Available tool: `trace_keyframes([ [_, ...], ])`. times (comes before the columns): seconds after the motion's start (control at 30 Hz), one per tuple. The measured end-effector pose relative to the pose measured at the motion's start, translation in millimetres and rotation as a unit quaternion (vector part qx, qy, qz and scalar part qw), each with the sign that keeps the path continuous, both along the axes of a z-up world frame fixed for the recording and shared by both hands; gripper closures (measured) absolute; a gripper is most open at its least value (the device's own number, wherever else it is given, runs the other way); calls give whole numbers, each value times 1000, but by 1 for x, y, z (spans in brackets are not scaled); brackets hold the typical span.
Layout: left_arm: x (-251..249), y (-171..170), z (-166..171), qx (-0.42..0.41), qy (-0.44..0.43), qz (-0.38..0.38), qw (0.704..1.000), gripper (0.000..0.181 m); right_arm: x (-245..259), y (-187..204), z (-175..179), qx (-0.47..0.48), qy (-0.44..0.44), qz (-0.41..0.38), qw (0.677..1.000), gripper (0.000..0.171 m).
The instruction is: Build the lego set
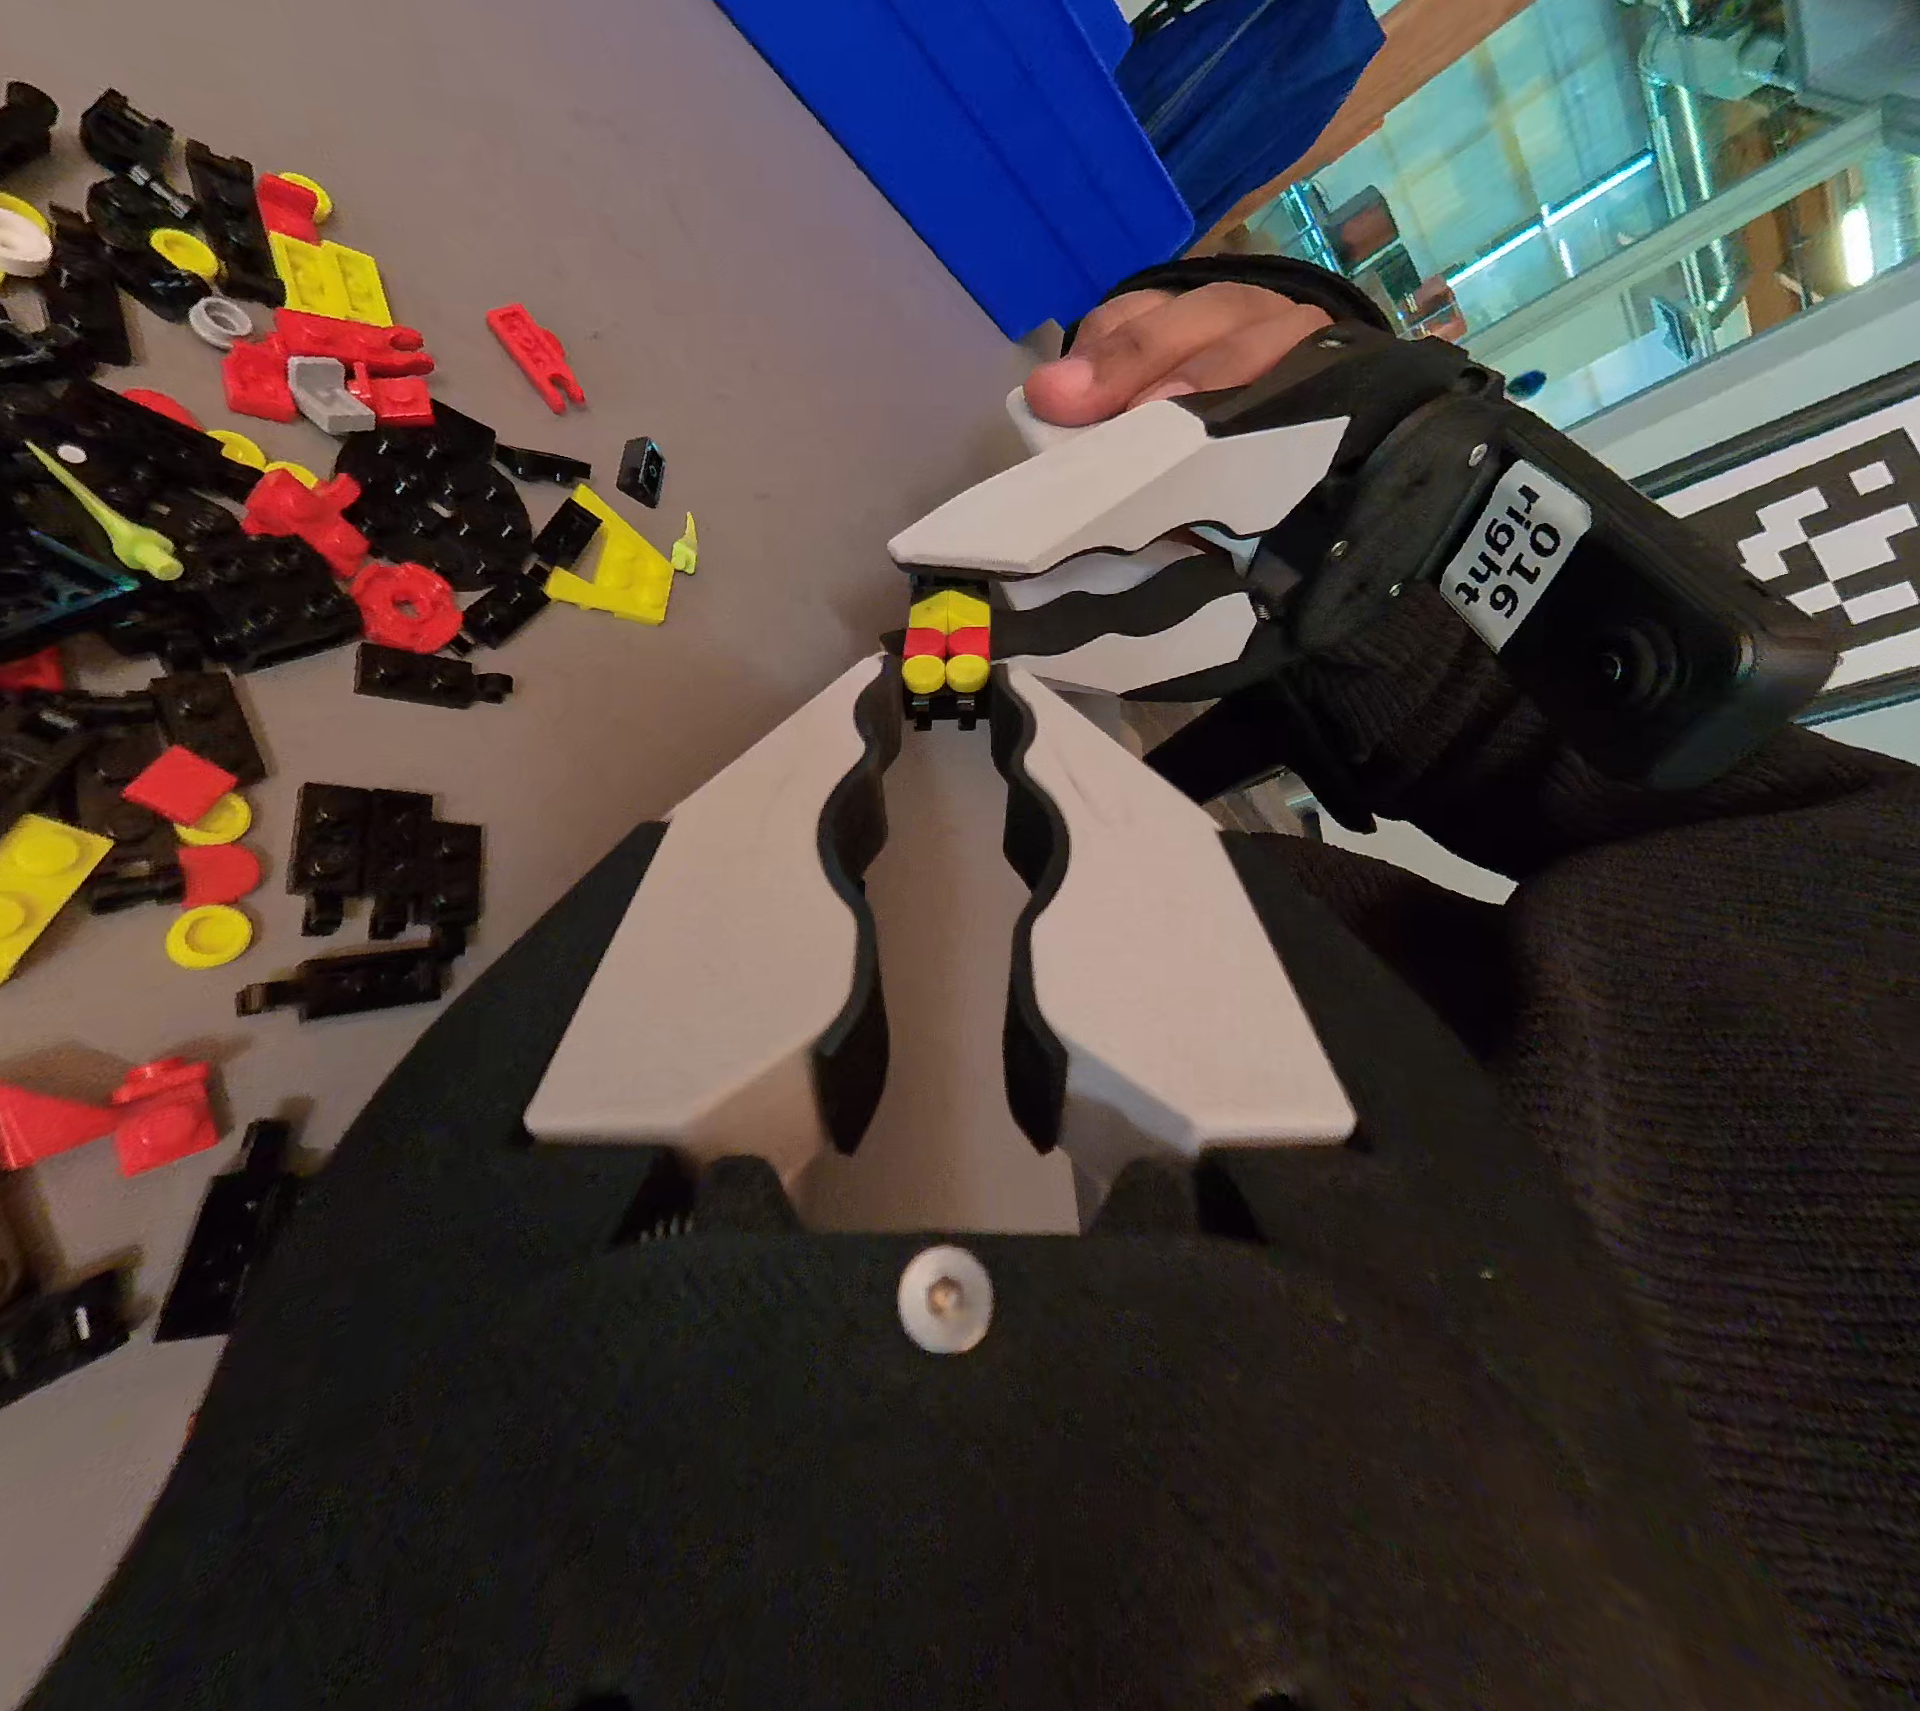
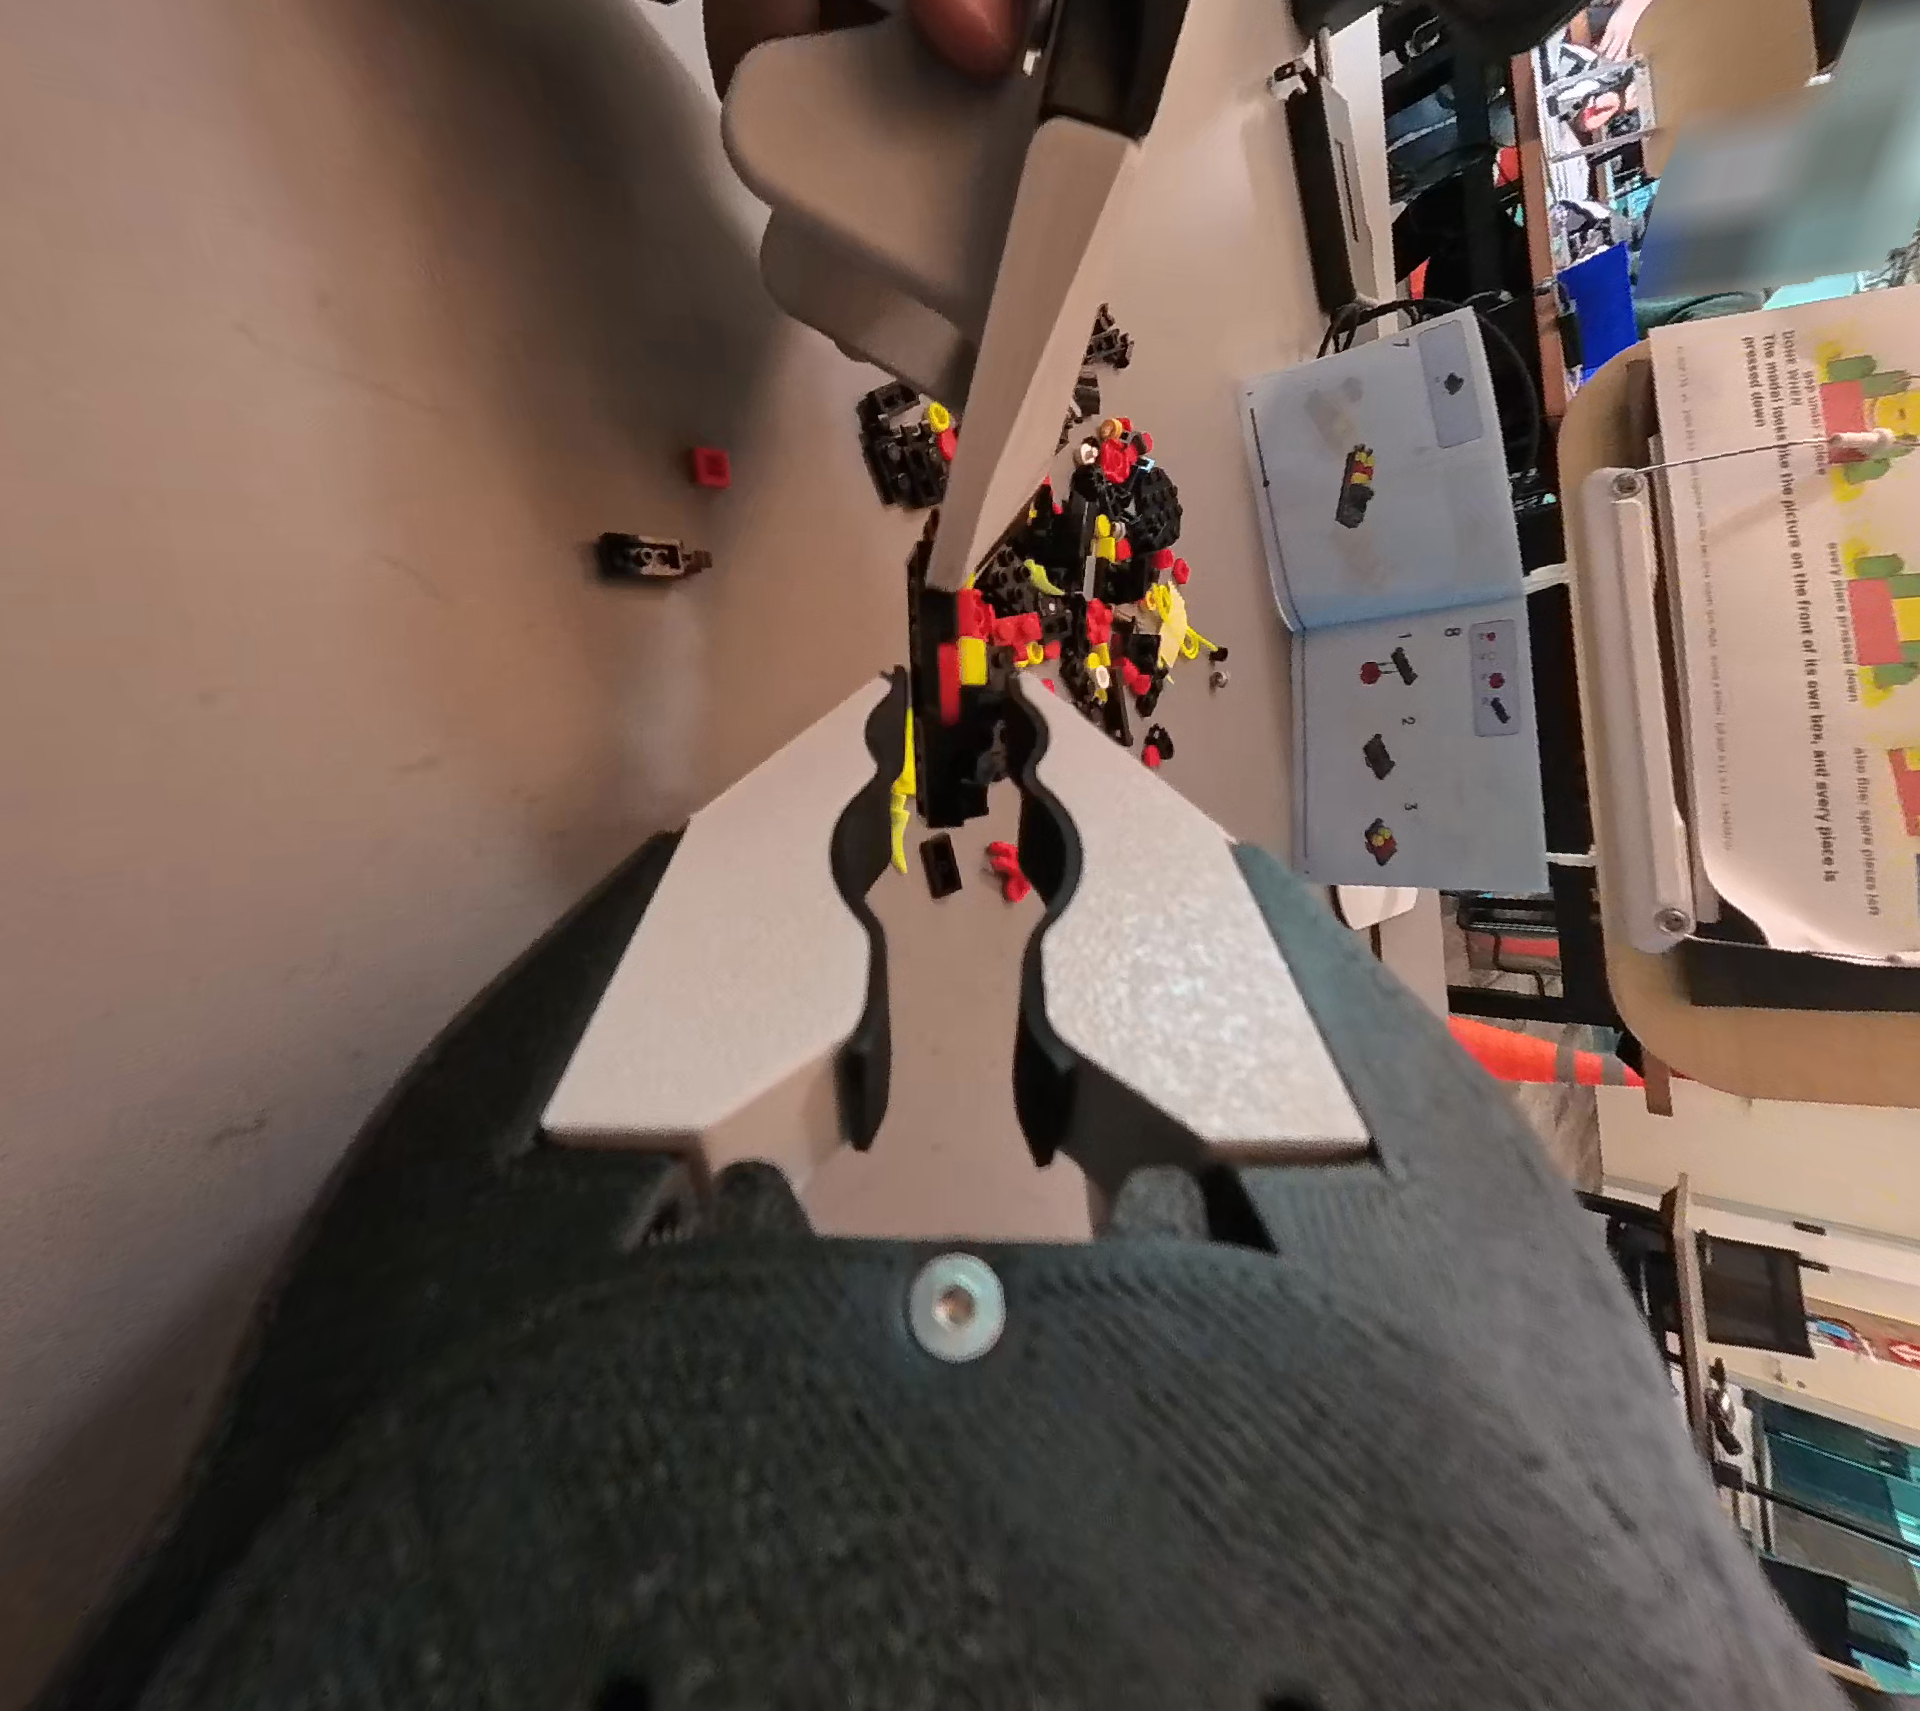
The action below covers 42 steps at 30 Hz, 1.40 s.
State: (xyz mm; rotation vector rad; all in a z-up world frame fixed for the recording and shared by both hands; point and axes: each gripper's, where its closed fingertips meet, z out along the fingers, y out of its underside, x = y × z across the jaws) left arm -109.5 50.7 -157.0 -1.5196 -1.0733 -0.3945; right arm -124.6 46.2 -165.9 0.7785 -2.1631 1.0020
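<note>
Left wrist view shows both grippers, left gripper (image 1: pixel 943 693) and right gripper (image 1: pixel 948 586), clamped on one small assembly (image 1: pixel 943 648); uneven squeezing risks popping bricks loose onto the counter (image 1: pixel 644 103).

Each gripper had pale grey wedge-shaped fingers (image 1: pixel 727 955) lined with wavy black pads (image 1: pixel 862 840), set in a black textured body (image 1: pixel 935 1474) with a silver screw (image 1: pixel 943 1298) at its centre. The right gripper (image 1: pixel 951 591) carried a white label (image 1: pixel 1517 555) beside its camera lens. A black knit sleeve (image 1: pixel 1714 1038) covered the arm behind it.
</note>
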Motion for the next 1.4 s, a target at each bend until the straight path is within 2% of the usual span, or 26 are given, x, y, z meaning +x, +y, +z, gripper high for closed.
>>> trace_keyframes([
  [0.33, 2, 1, 0, -6, 11, -9, 1000, 167, 1, 1, -2, 6, -23, -4, 1000, 157],
  [0.57, 4, 2, 2, -3, 14, -15, 1000, 167, 5, 3, -3, 25, -86, -21, 996, 157],
  [0.73, 5, 2, 0, -19, 31, -19, 999, 167, 6, 2, -3, 14, -54, -6, 998, 157],
  [0.77, 5, 2, 0, -26, 37, -19, 999, 167, 9, 2, -1, 5, -46, 4, 999, 151],
  [0.8, 4, 2, -1, -35, 46, -18, 998, 167, 11, 0, 2, -11, -47, 12, 999, 137],
  [0.9, 4, 1, -7, -73, 76, -25, 994, 167, 15, 2, 4, -24, -108, 10, 994, 122],
  [1.0, 8, 2, -15, -120, 113, -44, 985, 167, 12, 8, 3, -23, -232, -7, 972, 120],
  [1.13, 18, 9, -24, -167, 157, -81, 970, 167, 18, 23, -12, 32, -378, -3, 925, 138],
  [1.4, 28, 18, -35, -222, 193, -113, 949, 167, 34, 30, -36, 101, -389, 13, 916, 139],
])
